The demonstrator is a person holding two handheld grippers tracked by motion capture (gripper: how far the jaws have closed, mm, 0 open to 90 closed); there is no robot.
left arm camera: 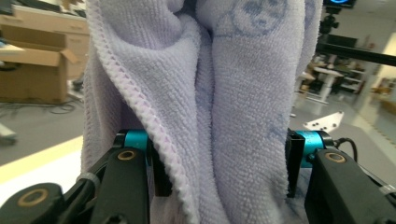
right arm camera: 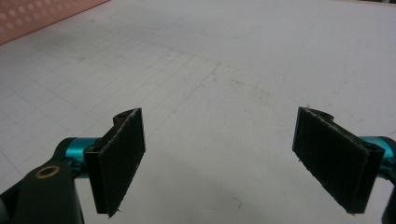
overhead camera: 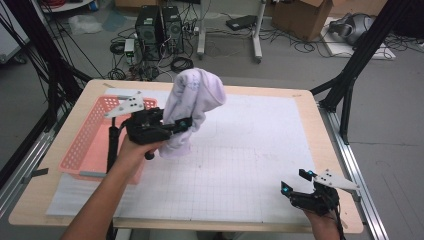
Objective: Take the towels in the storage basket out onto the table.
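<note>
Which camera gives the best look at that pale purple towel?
The high view: it shows the whole towel bunched and lifted off the table beside the pink basket. The left gripper view shows its weave close up between the left gripper fingers. The right gripper view looks at bare mat.

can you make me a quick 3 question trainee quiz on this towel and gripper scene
1. True or false: the left gripper is clamped on the lavender towel.
2. Multiple choice: where does the pink basket sit? A) at the table's left side B) at the table's right edge C) on the floor
3. Short answer: how do the right gripper fingers stand, and is anything between them?

Key:
1. True. In the left gripper view the bunched towel fills the gap between both pads.
2. A
3. Wide open, with nothing between them; the white gridded mat lies below.
</note>
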